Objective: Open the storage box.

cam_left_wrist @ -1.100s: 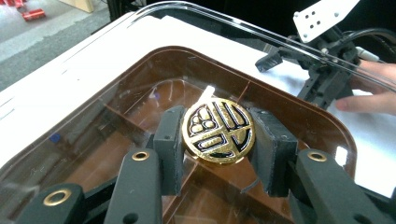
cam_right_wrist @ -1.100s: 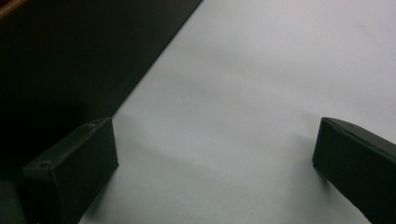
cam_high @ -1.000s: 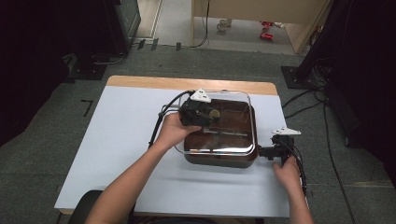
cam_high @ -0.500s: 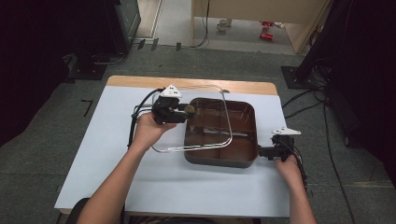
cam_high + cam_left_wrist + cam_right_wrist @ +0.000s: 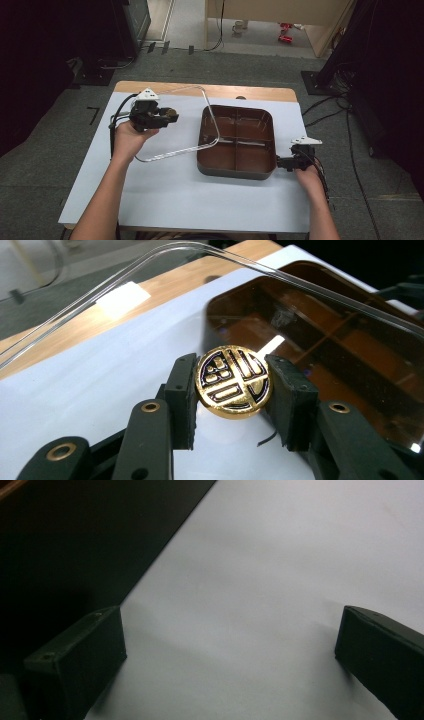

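Note:
A square glass lid (image 5: 186, 131) with a round gold knob (image 5: 170, 115) hangs tilted over the table's left half, its right edge still over the pot. My left gripper (image 5: 168, 117) is shut on that knob (image 5: 233, 381), one black pad (image 5: 182, 390) on each side of it. The brown pot (image 5: 235, 171) stands uncovered at the centre right, with a divider across its inside (image 5: 330, 347). My right gripper (image 5: 281, 162) rests on the table at the pot's right front corner. Its jaws (image 5: 230, 645) stand wide open over the bare white sheet, with the dark pot wall (image 5: 75, 540) beside one of them.
The white sheet (image 5: 175, 200) covers the table, and a strip of wood (image 5: 225, 91) shows at the far edge. Black cables trail from both grippers. Dark stands and cables are on the floor around the table.
My left gripper has carried the glass lid by its knob to the left, off the pot, which now stands open. The right gripper has stayed put.

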`<state>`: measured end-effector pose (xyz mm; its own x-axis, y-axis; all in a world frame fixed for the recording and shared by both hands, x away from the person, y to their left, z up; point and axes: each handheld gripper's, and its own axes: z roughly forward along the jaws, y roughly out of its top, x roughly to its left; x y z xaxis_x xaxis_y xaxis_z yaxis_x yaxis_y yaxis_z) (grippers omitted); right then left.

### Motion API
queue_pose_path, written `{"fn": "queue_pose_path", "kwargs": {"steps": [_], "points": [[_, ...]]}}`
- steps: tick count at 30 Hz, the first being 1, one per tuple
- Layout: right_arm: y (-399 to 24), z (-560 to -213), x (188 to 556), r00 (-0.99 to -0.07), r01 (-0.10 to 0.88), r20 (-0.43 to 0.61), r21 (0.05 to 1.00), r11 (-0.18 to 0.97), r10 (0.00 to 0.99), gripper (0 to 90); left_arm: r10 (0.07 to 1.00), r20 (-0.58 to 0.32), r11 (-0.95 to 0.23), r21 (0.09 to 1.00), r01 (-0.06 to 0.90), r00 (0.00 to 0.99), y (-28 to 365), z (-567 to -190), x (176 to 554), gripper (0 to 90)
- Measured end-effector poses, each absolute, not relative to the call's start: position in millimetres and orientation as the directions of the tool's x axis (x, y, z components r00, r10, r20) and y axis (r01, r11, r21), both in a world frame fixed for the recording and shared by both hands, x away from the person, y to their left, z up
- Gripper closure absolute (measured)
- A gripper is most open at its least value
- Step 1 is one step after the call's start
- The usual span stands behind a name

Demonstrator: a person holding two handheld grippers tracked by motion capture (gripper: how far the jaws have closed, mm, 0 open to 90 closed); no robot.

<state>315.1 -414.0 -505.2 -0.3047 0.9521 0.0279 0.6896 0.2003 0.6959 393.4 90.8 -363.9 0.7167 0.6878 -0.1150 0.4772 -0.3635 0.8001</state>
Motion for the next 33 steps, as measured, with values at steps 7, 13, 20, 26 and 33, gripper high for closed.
{"fn": "queue_pose_path", "kwargs": {"steps": [7, 13, 20, 26, 33], "points": [[-413.9, -505.2, 315.1, -0.305, 0.689, 0.026, 0.697, 0.202, 0.952, 0.0, 0.749, -0.133, -0.315, 0.79, 0.526, 0.649, 121.5, -378.6, 404.5, 58.8], [-413.8, -505.2, 315.1, -0.305, 0.688, 0.025, 0.697, 0.203, 0.952, 0.0, 0.799, -0.144, -0.284, 0.765, 0.577, 0.584, 138.7, -402.0, 419.2, 58.8], [-413.8, -505.2, 315.0, -0.306, 0.688, 0.023, 0.697, 0.204, 0.952, 0.0, 0.834, -0.117, -0.297, 0.728, 0.618, 0.539, 148.4, -427.8, 432.0, 58.8], [-413.7, -505.2, 315.0, -0.306, 0.688, 0.023, 0.697, 0.204, 0.952, 0.0, 0.861, -0.12, -0.281, 0.697, 0.66, 0.494, 157.7, -447.7, 442.6, 58.8], [-413.7, -505.2, 315.0, -0.306, 0.688, 0.024, 0.697, 0.204, 0.952, 0.0, 0.876, -0.124, -0.273, 0.669, 0.691, 0.466, 162.1, -462.9, 449.8, 58.8]]}}
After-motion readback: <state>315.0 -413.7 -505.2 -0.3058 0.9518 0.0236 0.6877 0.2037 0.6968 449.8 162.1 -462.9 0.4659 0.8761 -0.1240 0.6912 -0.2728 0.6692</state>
